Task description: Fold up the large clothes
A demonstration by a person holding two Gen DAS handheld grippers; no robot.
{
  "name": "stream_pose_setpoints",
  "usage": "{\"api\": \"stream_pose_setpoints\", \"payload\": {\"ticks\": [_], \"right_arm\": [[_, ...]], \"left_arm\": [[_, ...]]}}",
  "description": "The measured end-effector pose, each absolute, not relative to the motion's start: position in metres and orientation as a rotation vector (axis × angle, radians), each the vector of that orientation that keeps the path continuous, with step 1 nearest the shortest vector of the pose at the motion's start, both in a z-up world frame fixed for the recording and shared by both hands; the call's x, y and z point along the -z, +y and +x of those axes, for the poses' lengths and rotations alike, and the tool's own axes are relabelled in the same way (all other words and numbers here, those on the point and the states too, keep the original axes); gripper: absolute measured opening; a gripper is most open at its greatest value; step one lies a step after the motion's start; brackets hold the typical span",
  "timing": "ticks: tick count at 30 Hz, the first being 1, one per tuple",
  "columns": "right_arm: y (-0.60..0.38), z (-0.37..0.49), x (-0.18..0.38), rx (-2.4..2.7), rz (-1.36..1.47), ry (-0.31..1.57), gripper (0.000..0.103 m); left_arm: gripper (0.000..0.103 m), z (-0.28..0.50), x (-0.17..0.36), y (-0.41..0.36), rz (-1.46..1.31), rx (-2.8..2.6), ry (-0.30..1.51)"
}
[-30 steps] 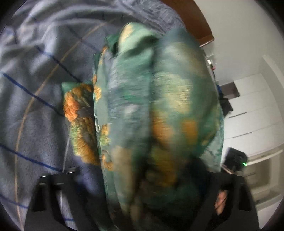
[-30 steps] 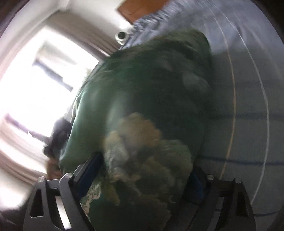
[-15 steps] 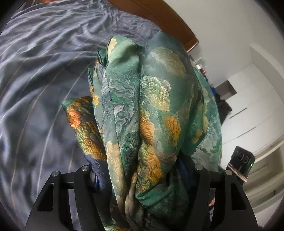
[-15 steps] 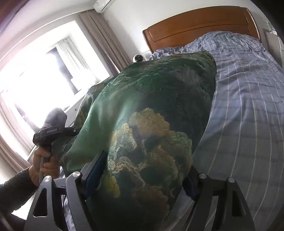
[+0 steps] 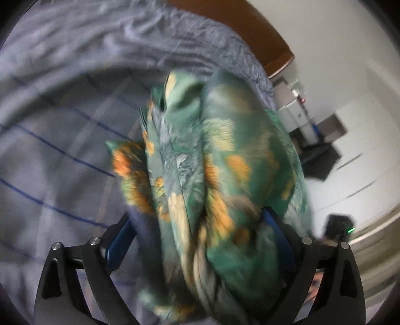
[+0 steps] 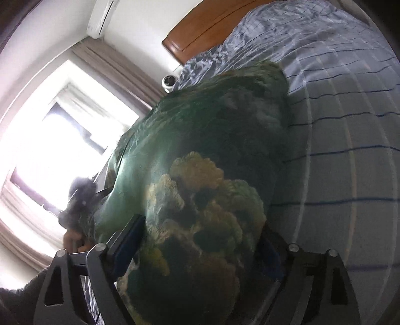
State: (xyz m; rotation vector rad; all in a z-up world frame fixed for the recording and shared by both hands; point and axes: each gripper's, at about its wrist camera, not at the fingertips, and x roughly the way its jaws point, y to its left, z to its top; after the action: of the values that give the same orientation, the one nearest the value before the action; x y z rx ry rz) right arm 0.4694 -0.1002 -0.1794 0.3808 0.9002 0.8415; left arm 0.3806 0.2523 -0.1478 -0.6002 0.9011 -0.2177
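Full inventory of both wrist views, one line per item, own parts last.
garment: 1, green with orange and cream print, bunched between both hand-held grippers above the bed
bed cover: 1, grey-blue with dark and pale lines, under the garment
headboard: 1, brown wood, far end of the bed
small round camera: 1, white, beside the bed near the headboard
curtains: beige, framing the bright window
air conditioner: 1, white, high on the wall
cabinets: white, past the bedside
left hand-held gripper: 1, black with blue pads, shut on the garment
right hand-held gripper: 1, black with blue pads, shut on the garment
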Motion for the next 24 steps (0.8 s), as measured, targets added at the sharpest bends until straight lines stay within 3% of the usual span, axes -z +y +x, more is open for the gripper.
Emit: {"api": "stream_pose_setpoints", "payload": {"ticks": [4, 8, 17, 24], "right_arm": [[-0.107, 0.429, 0.140, -0.648, 0.134, 0.766, 0.087], [-0.102, 0.374, 0.099, -0.352, -0.141, 0.639, 0.087], [-0.115, 0.288, 0.054, -0.194, -0.153, 0.615, 0.087], [-0.113, 0.241, 0.043, -0.163, -0.200, 0.612, 0.087]], "left_arm": [[0.102, 0.323, 0.085, 0.217, -0.171, -0.033, 0.726], [0.103, 0.273, 0.055, 0.176, 0.010, -0.184, 0.632], [0.103, 0.222, 0.052, 0.108, 0.094, -0.341, 0.611], [0.103, 0.203, 0.047, 0.090, 0.010, -0.247, 0.650]]}}
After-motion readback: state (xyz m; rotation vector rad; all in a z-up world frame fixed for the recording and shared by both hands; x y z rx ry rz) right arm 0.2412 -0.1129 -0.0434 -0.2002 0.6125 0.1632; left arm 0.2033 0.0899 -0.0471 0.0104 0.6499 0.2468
